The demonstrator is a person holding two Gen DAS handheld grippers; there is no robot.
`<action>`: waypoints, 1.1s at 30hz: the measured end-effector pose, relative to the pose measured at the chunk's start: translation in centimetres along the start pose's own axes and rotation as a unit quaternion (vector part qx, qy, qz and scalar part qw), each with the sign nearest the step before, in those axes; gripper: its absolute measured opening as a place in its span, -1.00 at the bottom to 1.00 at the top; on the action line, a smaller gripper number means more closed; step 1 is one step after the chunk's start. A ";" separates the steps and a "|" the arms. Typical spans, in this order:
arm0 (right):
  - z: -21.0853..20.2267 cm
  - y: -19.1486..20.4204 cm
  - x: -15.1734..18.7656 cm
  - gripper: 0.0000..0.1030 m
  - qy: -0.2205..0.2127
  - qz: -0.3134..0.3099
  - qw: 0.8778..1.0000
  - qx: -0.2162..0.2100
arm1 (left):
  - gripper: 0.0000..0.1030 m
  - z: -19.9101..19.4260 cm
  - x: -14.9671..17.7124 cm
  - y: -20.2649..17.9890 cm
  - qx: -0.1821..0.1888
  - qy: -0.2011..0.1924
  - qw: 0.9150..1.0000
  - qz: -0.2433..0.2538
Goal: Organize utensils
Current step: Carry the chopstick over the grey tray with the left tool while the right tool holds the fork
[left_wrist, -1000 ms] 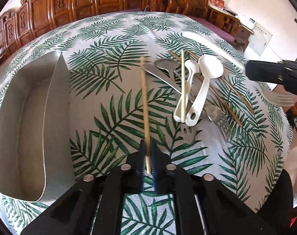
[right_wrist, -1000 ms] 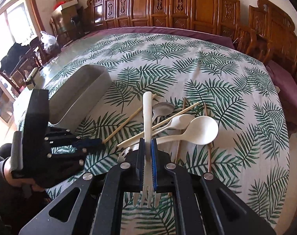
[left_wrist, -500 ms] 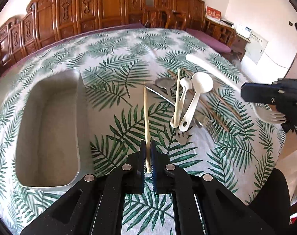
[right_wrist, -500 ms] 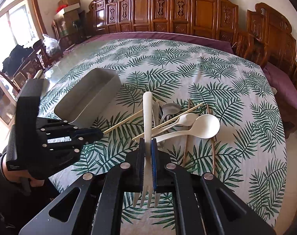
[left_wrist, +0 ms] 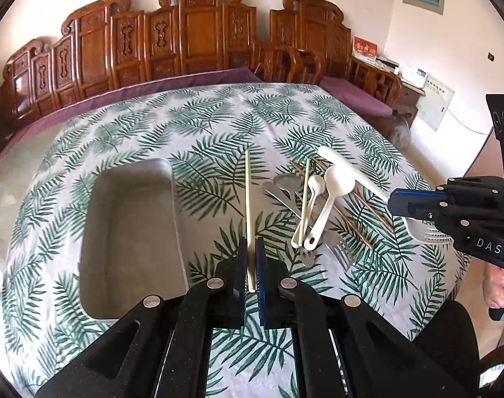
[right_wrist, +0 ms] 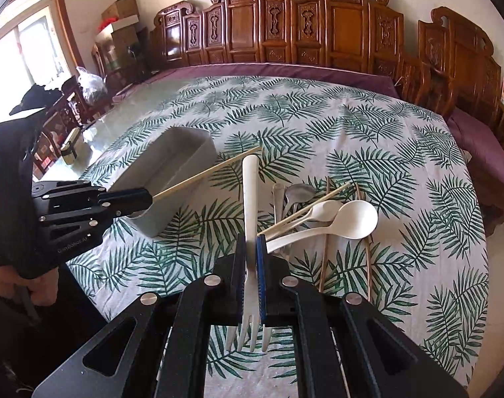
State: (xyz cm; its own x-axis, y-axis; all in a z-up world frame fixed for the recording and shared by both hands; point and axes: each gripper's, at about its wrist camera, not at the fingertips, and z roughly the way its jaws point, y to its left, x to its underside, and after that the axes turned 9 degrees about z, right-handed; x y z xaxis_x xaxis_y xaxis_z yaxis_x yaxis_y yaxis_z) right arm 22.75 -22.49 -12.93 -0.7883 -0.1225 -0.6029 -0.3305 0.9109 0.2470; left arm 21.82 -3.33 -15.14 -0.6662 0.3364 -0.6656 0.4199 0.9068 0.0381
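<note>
Raised chopstick [left_wrist: 248, 212] above tray [left_wrist: 96, 232], tablecloth border [left_wrist: 119, 112] bare.

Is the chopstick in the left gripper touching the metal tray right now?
Apart. In the right wrist view the chopstick juts from the left gripper above the metal tray; its far end hangs in open air.

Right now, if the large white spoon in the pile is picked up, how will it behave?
The large white spoon looks like plastic, so it is probably light and stiff. Its smooth handle may slip. Because it lies across a small white spoon and chopsticks, lifting it will likely disturb them.
</note>
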 end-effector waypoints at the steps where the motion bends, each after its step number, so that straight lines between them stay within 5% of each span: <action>1: -0.1 0.1 -0.1 -0.85 -0.002 0.000 1.000 -0.001 | -0.93 -0.3 -0.1 0.1 -0.003 0.000 1.000 0.002; 16: 0.7 3.5 -1.4 -0.85 -0.003 -0.009 1.000 -0.025 | -0.93 -1.9 -0.3 4.6 -0.026 0.003 0.999 -0.019; 33: 4.0 7.7 -3.7 -0.85 0.012 -0.022 0.998 -0.059 | -0.93 -1.0 1.9 10.9 -0.042 0.058 0.996 -0.056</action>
State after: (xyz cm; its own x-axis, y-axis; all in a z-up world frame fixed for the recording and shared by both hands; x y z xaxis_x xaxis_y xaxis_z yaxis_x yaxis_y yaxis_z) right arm 25.18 -13.40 -11.82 -0.7832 -0.1712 -0.5977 -0.4219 0.8524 0.3087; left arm 24.56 7.40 -15.25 -0.7751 0.2544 -0.5784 0.2894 0.9567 0.0329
